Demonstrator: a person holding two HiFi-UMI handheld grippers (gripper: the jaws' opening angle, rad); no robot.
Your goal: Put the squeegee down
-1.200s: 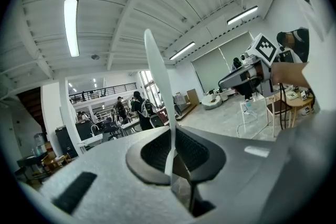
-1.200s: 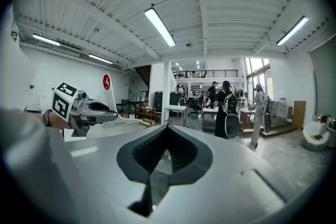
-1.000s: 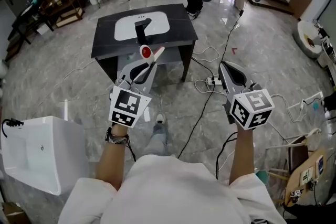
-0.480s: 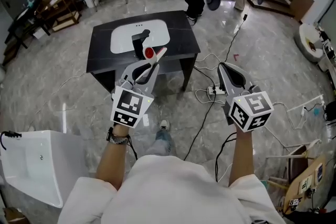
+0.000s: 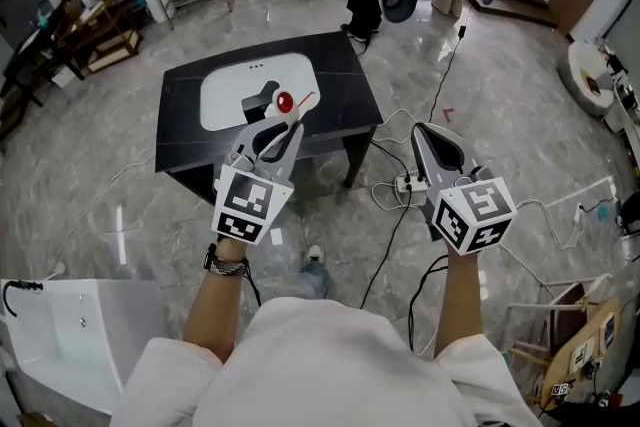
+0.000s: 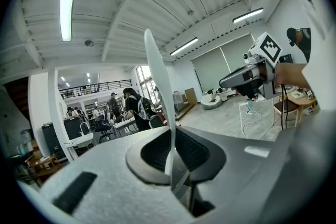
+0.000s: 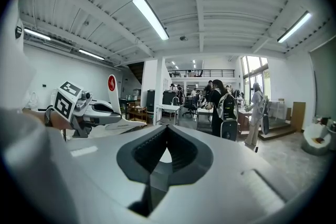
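While the squeegee (image 5: 287, 102) is clamped in the left tool (image 5: 283, 123) near the black tabletop (image 5: 340, 80), the right tool (image 5: 430, 133) is closed, empty.

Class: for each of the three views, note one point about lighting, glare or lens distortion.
Head view: the glossy floor shows bright glare, and straight lines bend toward the edges. Left gripper view: black round border; the squeegee looms tall and curved. Right gripper view: fisheye bowing; the strip light is blown white.
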